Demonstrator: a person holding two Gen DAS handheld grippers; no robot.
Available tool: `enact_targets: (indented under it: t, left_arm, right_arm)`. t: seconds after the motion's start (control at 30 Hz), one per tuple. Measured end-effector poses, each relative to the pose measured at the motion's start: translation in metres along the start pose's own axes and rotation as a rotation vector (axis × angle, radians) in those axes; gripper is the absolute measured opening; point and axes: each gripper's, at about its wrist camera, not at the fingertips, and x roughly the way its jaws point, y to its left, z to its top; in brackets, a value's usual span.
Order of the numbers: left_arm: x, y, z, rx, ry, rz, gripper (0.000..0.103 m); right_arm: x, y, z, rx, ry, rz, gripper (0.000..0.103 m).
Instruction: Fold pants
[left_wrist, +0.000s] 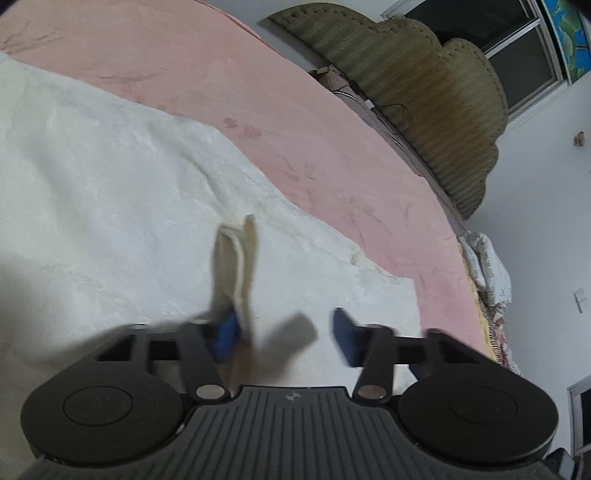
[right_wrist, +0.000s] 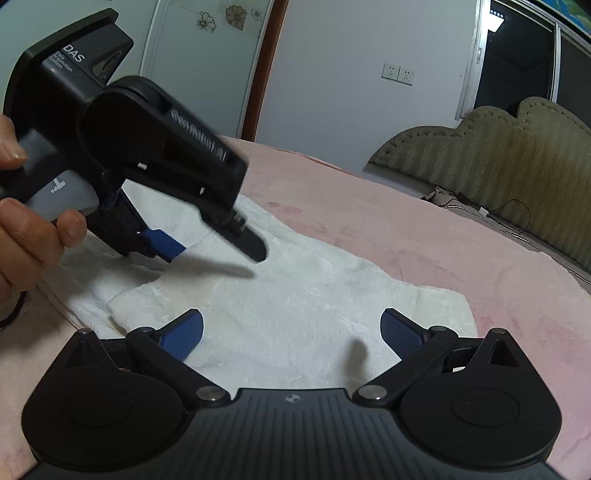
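- White fleecy pants (right_wrist: 295, 295) spread flat on the pink bedspread (right_wrist: 424, 236), 1 folded edge turned toward the near left in the right wrist view.
- No container in either view; only bedding under the cloth.
- Left gripper (left_wrist: 284, 334) angled down over the pants, jaws apart with a gap between the 2 blue pads; a pale drawstring loop (left_wrist: 236, 254) rising beside the left pad, blurred, so grip on it cannot be told.
- Held by a hand (right_wrist: 26, 229) at the left edge of the right wrist view.
- Right gripper (right_wrist: 291, 332) released, jaws spread wide just above the cloth, nothing between them.
- Bare bedspread open beyond the pants' far edge, up to the olive tufted headboard (right_wrist: 498, 155).
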Motion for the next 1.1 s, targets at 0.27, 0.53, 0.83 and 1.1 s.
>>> enact_targets:
  t: [0.27,0.53,0.83,1.1]
  left_arm:
    - [-0.017,-0.013,-0.008,0.127,-0.148,0.048,0.015]
    - [-0.012,-0.025,-0.013,0.259,-0.142,0.202,0.037]
    - [-0.065,-0.007,-0.023,0.461,-0.235,0.597,0.064]
    - [-0.127,0.066,-0.034,0.471,-0.339,0.842,0.069]
  right_arm:
    - [-0.001,0.002,0.002,-0.009,-0.014,0.001,0.103]
    - [0.009,-0.005,0.003,0.059,0.056,0.056,0.103]
    - [0.007,0.006,0.001,0.018,0.051,0.075,0.103]
    - [-0.013,0.047,0.029,-0.089,-0.089,0.151,0.103]
